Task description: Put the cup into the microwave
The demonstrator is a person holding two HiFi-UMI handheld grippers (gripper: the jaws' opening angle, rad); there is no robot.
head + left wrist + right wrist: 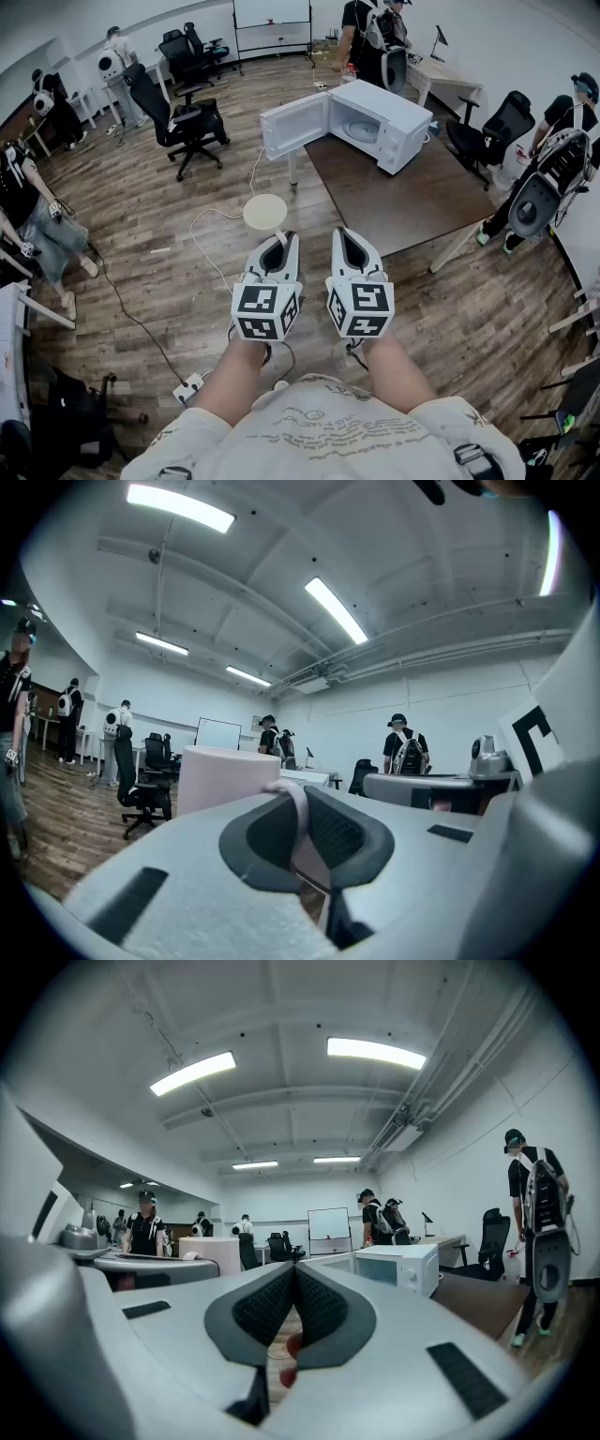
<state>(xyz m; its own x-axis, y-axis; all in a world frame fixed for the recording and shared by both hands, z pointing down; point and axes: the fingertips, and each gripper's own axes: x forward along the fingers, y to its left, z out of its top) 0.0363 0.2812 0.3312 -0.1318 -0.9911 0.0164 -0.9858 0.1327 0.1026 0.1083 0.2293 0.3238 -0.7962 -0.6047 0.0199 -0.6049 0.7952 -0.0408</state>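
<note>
In the head view a pale cup (265, 212) hangs over the wooden floor just ahead of my left gripper (278, 239). The left gripper view shows the same cup (225, 780) close up, its thin handle (295, 803) pinched between the dark pads of my left gripper (298, 797). My right gripper (345, 234) is held level beside the left; its pads (281, 1312) meet with nothing between them. The white microwave (375, 122) stands on a brown table (412, 202) ahead and to the right, its door (295, 125) swung open to the left. The microwave (394, 1265) also shows in the right gripper view.
A black office chair (187, 122) stands left of the microwave. A white cable (202, 234) runs over the floor to a power strip (187, 386). People stand around the room, one with a backpack (548, 183) at the table's right end.
</note>
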